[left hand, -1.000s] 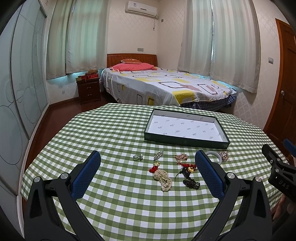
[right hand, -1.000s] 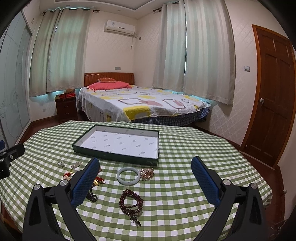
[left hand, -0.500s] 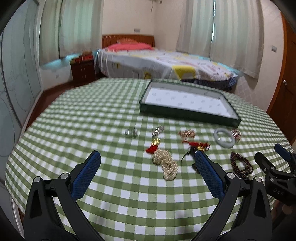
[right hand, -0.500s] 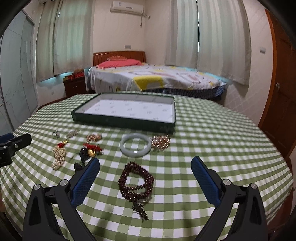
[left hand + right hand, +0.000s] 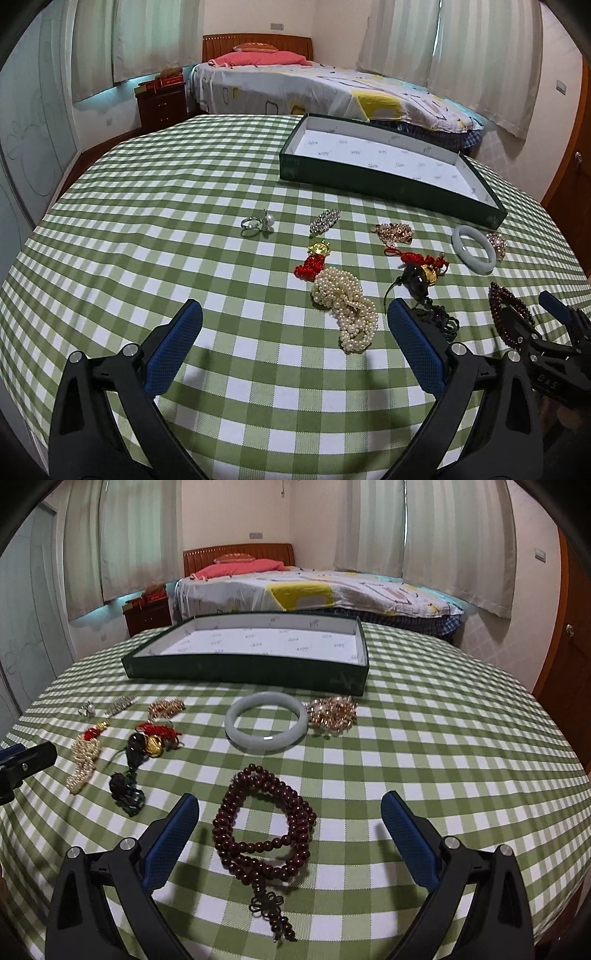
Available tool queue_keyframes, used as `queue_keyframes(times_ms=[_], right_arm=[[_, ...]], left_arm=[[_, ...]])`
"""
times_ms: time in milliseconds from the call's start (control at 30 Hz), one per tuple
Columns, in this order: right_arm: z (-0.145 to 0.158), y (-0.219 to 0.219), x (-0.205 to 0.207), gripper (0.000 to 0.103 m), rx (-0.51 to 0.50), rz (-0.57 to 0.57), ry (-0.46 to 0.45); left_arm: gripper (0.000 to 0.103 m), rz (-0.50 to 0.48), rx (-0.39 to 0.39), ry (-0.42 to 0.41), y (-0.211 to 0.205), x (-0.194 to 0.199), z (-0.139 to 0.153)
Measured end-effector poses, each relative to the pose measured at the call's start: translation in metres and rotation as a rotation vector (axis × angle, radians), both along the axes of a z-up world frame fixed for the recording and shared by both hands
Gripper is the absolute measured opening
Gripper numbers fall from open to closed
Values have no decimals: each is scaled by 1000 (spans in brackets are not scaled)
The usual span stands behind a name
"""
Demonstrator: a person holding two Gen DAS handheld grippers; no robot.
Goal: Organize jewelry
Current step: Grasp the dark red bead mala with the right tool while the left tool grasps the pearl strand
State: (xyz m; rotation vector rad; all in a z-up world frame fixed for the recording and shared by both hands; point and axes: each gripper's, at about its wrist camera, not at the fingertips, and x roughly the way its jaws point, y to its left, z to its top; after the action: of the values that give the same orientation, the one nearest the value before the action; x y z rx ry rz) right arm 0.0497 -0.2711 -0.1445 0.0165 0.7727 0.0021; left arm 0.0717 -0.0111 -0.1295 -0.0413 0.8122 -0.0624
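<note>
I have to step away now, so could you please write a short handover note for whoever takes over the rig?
Left gripper: open, empty, low over the cloth near the pearl strand.
Right gripper: open, empty, its fingers either side of the dark red bead bracelet, not gripping it.
Green box: at the back of the table, nothing in it.
Done: nothing boxed yet.
Left: every piece, including the jade bangle, pearl ring and red tassel charms, lies loose on the checked tablecloth.

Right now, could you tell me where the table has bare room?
Bare green-checked cloth left of the pearl ring, and right of the gold cluster. The white-lined green tray is empty. Crowded around the pearl strand.
</note>
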Motion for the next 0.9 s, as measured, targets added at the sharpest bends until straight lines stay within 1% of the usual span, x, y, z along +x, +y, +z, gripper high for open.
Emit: queue_keyframes(times_ms=[67, 200, 233, 267, 300, 367, 433, 467, 500, 533, 600, 667, 800, 867, 900], right_arm=[[-5, -2, 3, 96, 7, 1, 23], [-6, -3, 4, 96, 16, 2, 36], [-6, -4, 4, 94, 18, 3, 38], [-7, -4, 4, 90, 22, 6, 42], [-8, -5, 5, 82, 25, 8, 47], [-7, -2, 2, 74, 8, 13, 35], [-6, 0, 1, 56, 9, 28, 30], [-5, 1, 0, 54, 11, 39, 27], [-4, 2, 0, 50, 11, 45, 27], [-4, 3, 0, 46, 12, 52, 26], [-4, 5, 0, 38, 23, 71, 23], [-4, 6, 0, 35, 27, 82, 22], [-4, 5, 1, 25, 44, 100, 20], [-4, 6, 1, 22, 49, 105, 19], [-4, 6, 2, 20, 52, 108, 20]], left_arm=[[98, -6, 3, 9, -2, 3, -3], [98, -16, 5, 21, -6, 6, -7], [98, -19, 6, 24, -7, 7, -7], [98, -23, 8, 28, -9, 9, -9], [98, -25, 9, 32, -10, 9, -9], [98, -24, 13, 41, -11, 11, -11], [98, -21, 11, 53, -12, 14, -13], [97, -18, 10, 57, -12, 14, -14], [93, -18, 7, 62, -12, 15, -14], [85, -21, 2, 66, -13, 16, -14], [80, -36, -15, 83, -14, 20, -16], [80, -44, -17, 91, -17, 23, -18], [80, -54, 2, 96, -24, 30, -20], [76, -63, 18, 96, -27, 34, -20], [73, -65, 26, 97, -29, 35, -20]])
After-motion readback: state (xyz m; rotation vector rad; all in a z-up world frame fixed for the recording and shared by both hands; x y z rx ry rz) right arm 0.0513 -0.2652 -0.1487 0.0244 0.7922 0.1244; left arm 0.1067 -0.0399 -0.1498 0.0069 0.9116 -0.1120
